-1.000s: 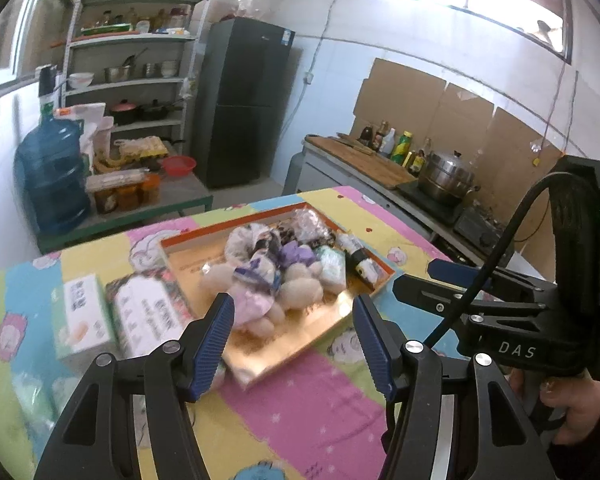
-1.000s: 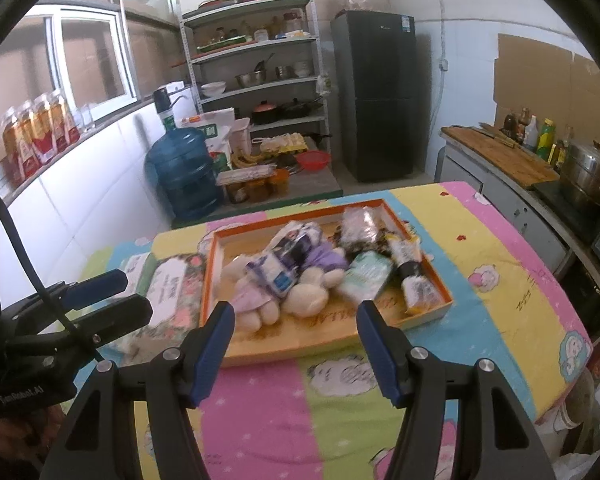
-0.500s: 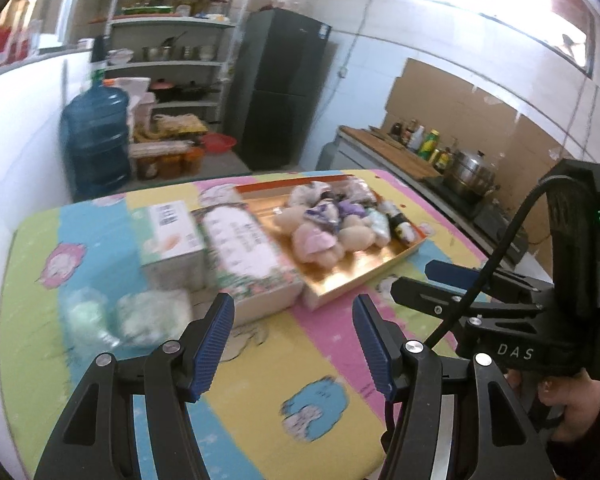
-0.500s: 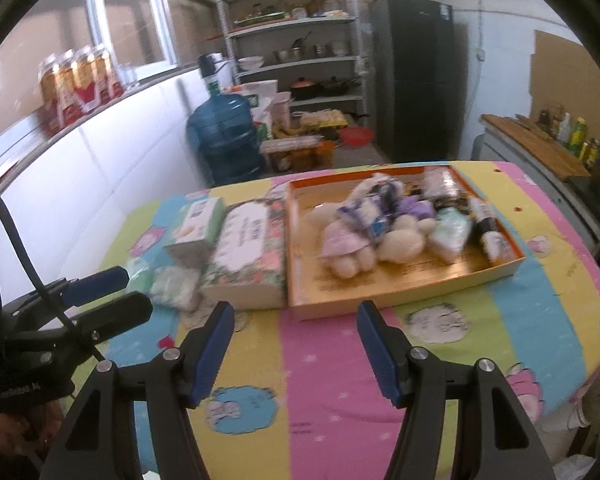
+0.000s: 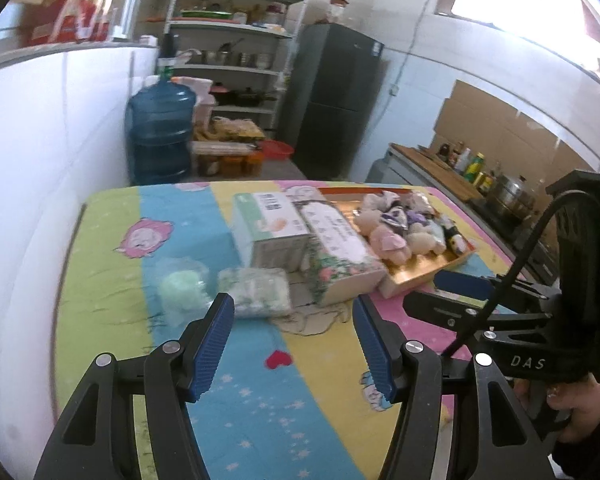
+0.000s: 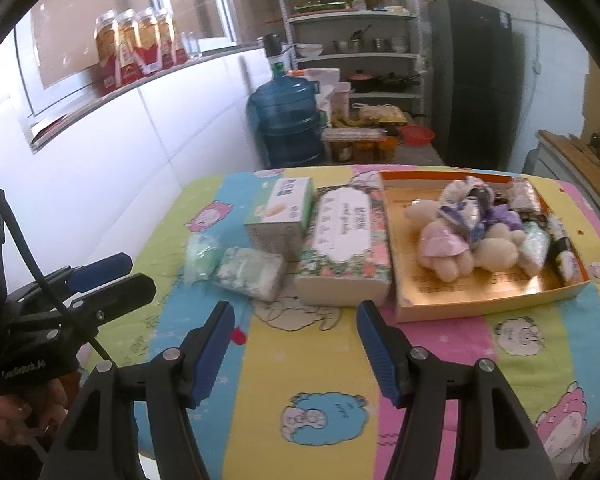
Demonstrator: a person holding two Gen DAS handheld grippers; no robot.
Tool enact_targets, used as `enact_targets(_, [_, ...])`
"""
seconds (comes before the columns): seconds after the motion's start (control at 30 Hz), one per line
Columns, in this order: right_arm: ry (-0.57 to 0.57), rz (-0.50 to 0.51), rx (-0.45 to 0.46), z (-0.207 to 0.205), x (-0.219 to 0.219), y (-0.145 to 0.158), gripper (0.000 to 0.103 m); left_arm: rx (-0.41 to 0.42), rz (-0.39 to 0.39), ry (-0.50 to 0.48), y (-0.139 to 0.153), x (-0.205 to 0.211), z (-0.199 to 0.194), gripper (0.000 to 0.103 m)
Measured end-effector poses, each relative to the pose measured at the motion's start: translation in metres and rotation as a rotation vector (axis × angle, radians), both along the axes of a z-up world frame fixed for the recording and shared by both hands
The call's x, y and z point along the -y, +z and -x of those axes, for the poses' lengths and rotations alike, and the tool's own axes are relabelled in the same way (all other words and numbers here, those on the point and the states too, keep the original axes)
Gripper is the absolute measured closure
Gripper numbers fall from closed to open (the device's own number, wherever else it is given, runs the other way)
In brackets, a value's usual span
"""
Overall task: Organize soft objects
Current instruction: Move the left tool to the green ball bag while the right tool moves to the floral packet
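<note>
Two grippers, the left gripper (image 5: 294, 330) and the right gripper (image 6: 296, 340), hang above the striped cartoon-print tablecloth (image 6: 320, 392), jaws spread wide with nothing between them. At frame centre lie a soft white-green wrapped tissue pack (image 6: 250, 274) and a pale green bagged bundle (image 6: 200, 258), touching. A floral tissue box (image 6: 346, 248) sits beside them; plush toys (image 6: 456, 240) fill the orange cardboard tray (image 6: 480, 300) at right.

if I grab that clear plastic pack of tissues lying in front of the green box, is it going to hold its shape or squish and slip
The tissue pack will probably squish: its sides look rounded and pillowy, not boxy like the floral box beside it. Its glossy wrap may slip between the pads, so a grip across the middle seems safest. It looks light and lies flat on the tablecloth, so it is unlikely to roll.
</note>
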State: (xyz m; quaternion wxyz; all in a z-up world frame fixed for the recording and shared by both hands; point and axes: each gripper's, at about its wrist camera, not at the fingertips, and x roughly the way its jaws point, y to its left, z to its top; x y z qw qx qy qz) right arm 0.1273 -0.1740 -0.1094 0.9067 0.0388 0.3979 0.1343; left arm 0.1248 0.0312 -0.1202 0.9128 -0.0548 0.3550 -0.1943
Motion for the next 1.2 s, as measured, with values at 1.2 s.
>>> enact_targets(1.2, [0.239, 0.008, -0.074, -0.051, -0.054, -0.03, 0.04, -0.16, -0.034, 0.261, -0.093, -0.035, -0.116, 0.039])
